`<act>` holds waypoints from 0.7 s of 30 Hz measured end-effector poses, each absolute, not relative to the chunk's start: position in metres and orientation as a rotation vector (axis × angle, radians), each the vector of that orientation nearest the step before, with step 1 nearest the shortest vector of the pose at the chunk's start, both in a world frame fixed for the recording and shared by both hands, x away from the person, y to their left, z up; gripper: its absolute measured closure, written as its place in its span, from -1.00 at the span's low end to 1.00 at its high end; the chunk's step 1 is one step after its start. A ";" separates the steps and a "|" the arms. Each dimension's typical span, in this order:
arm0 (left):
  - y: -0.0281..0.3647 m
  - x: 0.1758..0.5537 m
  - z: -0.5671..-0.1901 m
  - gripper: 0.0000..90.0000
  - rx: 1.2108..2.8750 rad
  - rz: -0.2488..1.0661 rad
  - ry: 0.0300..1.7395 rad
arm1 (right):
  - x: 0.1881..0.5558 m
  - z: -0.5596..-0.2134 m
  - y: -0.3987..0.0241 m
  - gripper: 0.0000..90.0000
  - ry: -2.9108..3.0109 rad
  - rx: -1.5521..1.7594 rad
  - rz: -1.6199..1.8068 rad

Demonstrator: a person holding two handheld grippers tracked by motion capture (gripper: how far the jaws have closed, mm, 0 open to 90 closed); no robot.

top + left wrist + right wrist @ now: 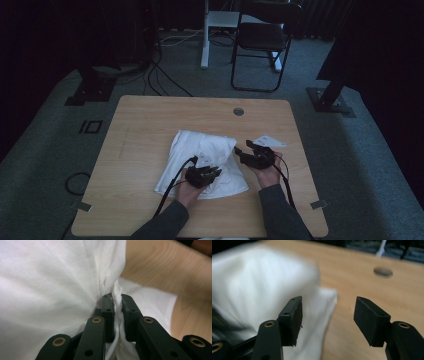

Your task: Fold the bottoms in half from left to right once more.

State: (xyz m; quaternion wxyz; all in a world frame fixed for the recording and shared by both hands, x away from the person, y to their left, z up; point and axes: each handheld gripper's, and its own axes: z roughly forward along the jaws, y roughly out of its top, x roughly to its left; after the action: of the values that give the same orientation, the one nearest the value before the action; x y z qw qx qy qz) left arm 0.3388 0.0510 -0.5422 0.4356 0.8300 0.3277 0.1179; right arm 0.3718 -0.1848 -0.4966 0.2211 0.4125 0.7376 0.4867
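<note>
A white cloth [202,162], rumpled and loosely folded, lies mid-table [150,115]. The left gripper [207,172], at its six o'clock edge, is clamped on a pinched ridge of fabric. The right gripper [250,152], at three o'clock, has its jaws apart, holding nothing.

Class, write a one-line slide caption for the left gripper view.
Left gripper pinches a fold of white cloth above the wooden table.

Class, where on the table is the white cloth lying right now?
In the high view the white cloth lies at the table's centre, toward the near edge, pinched by the left gripper.
</note>
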 end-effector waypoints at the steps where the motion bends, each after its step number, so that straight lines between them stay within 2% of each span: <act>1: 0.050 0.338 -0.542 0.82 2.066 0.295 0.815 | 0.371 -0.492 -0.185 -0.13 2.027 1.128 1.382; 5: 0.053 0.340 -0.540 0.82 2.057 0.274 0.828 | 0.373 -0.479 -0.174 -0.15 2.029 1.082 1.542; 8: 0.053 0.338 -0.538 0.79 2.055 0.274 0.823 | 0.385 -0.480 -0.157 -0.10 2.095 1.085 1.472; 9: 0.053 0.338 -0.538 0.78 2.048 0.268 0.825 | 0.390 -0.482 -0.152 0.01 2.110 1.088 1.433; 11: 0.056 0.339 -0.535 0.72 2.037 0.247 0.828 | 0.401 -0.489 -0.144 0.54 2.169 1.081 1.391; 13: 0.059 0.337 -0.530 0.55 2.013 0.222 0.823 | 0.407 -0.494 -0.139 0.82 2.188 1.090 1.334; 14: 0.060 0.334 -0.524 0.46 2.002 0.219 0.817 | 0.410 -0.496 -0.138 0.88 2.197 1.090 1.320; 17: 0.072 0.323 -0.496 0.33 1.945 0.253 0.770 | 0.415 -0.501 -0.137 0.88 2.202 1.088 1.278; 21: 0.102 0.320 -0.456 0.27 1.857 0.427 0.793 | 0.422 -0.506 -0.137 0.86 2.215 1.101 1.241</act>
State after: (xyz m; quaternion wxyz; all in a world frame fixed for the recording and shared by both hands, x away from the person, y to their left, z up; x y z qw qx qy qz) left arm 0.3197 0.1019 -0.4557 0.5131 0.7723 0.3297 0.1777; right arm 0.4224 -0.1375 -0.5056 0.1859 0.3908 0.7865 0.4407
